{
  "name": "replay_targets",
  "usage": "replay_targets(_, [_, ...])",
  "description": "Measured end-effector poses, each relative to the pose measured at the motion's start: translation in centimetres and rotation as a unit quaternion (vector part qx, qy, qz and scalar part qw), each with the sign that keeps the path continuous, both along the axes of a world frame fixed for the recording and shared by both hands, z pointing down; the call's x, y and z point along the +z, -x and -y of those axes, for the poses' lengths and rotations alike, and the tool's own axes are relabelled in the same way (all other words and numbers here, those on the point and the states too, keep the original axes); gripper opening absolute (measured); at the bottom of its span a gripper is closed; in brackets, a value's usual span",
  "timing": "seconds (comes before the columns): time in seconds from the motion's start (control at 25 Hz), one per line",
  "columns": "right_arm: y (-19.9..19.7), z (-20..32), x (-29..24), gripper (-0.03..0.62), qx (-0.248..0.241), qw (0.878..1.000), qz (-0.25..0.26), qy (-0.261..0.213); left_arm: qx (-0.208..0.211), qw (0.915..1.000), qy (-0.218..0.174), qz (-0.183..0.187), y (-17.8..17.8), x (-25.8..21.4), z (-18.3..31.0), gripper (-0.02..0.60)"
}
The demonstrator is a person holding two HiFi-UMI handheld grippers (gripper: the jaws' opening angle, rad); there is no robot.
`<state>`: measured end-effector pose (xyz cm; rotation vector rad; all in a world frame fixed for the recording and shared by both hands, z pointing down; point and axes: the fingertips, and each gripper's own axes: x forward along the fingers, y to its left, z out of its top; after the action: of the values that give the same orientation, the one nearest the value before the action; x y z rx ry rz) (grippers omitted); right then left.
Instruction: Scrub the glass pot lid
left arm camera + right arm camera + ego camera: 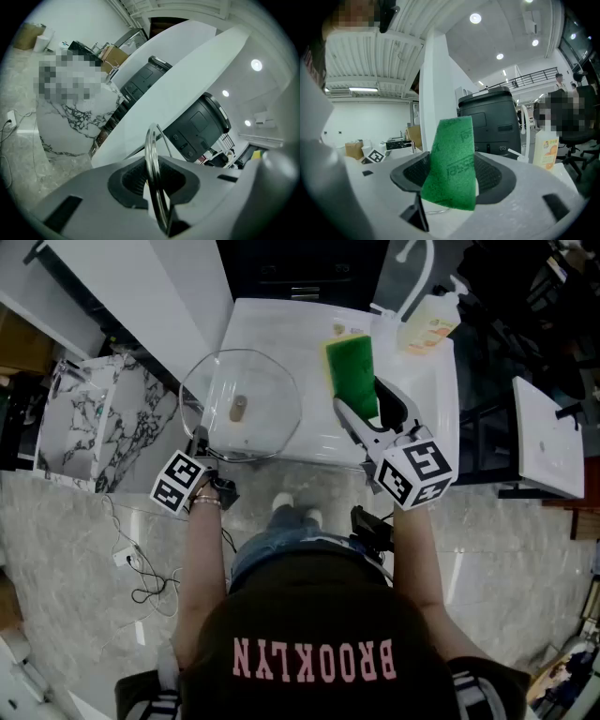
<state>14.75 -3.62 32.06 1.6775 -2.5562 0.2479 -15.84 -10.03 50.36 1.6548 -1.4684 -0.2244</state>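
Clamped on the steel rim of the glass pot lid (pixel 265 390) are the jaws of the left gripper (pixel 202 442), and the lid is held out over the white basin (pixel 272 320); whether it touches the basin cannot be told. The jaws of the right gripper (pixel 370 413) are closed on a green sponge (pixel 352 371), which is gripped just beside the lid. Pink letters reading "BROOKLYN" (pixel 314 659) are seen upside down on the person's black shirt. Print is pressed into the sponge's green pad in the right gripper view, but only part of it shows and it cannot be read. A soap bottle (pixel 429 324) with an orange-printed label is stood at the basin's far corner by the white faucet (pixel 412 277); its text is too small to be read. The lid's knob (pixel 238 409) is shown only by the head view, while in the left gripper view the lid is met edge-on as a thin bright ring. A yellow layer at the sponge's far end is caught from above only. A black machine (pixel 490 122) is picked up behind both grippers.
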Motion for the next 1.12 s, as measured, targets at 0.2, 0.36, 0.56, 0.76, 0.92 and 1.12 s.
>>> replay_targets(0.2, [0.1,0.2,0.6,0.278,-0.001,1.000,-0.002,0.009,0.001,1.0000,0.000,-0.002,-0.2,0.1,0.1,0.040])
replay_targets(0.36, [0.4,0.5,1.4,0.278,-0.008,1.000,-0.002,0.021,0.001,1.0000,0.001,-0.003,-0.1,0.1,0.0,0.040])
replay_targets(0.56, [2.2,1.5,2.8,0.278,-0.041,0.998,0.004,0.051,0.003,1.0000,0.000,-0.009,-0.3,0.1,0.2,0.040])
replay_targets(0.76, [6.1,2.9,4.6,0.278,-0.095,0.993,0.006,0.076,0.006,0.9999,-0.001,-0.009,-0.1,0.2,0.2,0.040])
replay_targets(0.92, [9.9,3.4,6.3,0.278,-0.153,0.982,0.010,0.109,0.014,0.9999,0.002,-0.007,-0.2,0.3,0.3,0.040])
replay_targets(1.12, [15.0,3.5,9.1,0.278,-0.224,0.962,0.014,0.153,0.021,0.9997,0.010,-0.008,-0.2,0.4,0.5,0.040])
